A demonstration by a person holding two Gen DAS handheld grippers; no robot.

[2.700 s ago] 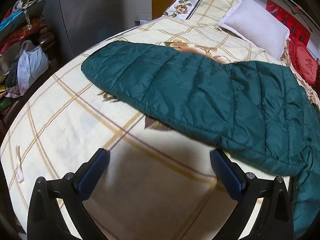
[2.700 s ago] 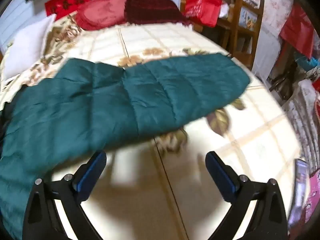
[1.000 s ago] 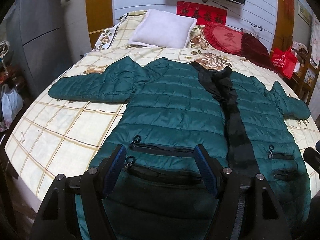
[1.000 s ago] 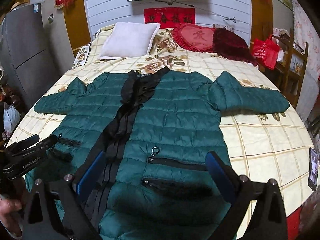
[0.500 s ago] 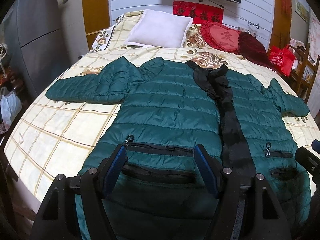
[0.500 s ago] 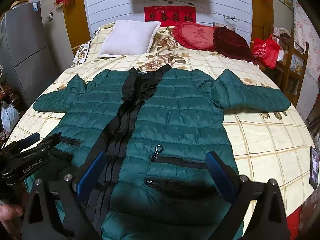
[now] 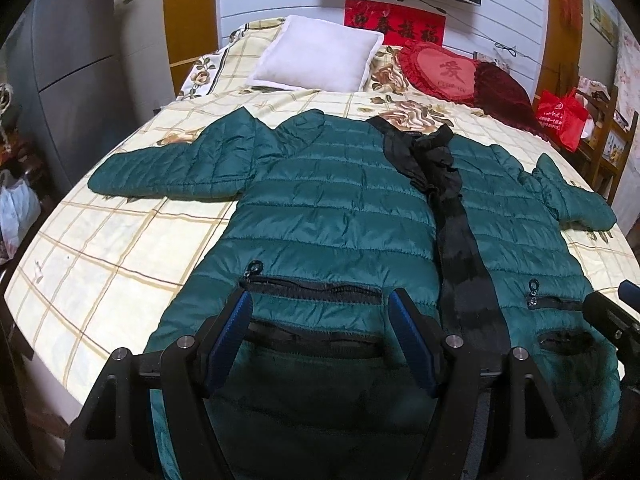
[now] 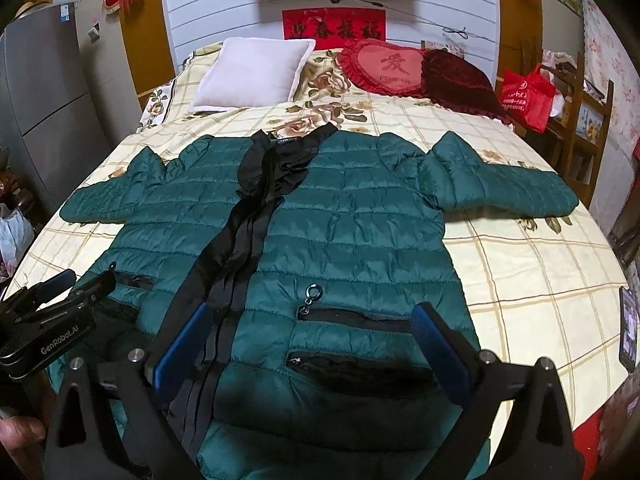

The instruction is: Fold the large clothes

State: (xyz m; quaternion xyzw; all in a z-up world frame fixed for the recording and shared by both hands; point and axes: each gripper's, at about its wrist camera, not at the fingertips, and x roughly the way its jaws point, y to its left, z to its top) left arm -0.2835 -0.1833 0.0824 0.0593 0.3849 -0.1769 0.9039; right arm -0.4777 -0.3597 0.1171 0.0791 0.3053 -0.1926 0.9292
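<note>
Jacket (image 7: 332, 216) lies flat on the bed (image 7: 108, 260), front up, sleeves spread for folding, its hem beneath both tongs: left tongs (image 7: 320, 340) and right tongs (image 8: 312, 344) hover open, empty.

left tongs (image 7: 320, 332) | black frame, blue pads (silver screws) | marking: GenRobot.AI

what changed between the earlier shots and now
Earlier each wrist view looked out sideways over one sleeve of the green jacket; now both look up the bed from the hem, with the whole jacket in view. The left gripper and right gripper are open over the pockets as before, holding nothing. The jacket stays spread flat, sleeves out, and the white pillow stays put.
</note>
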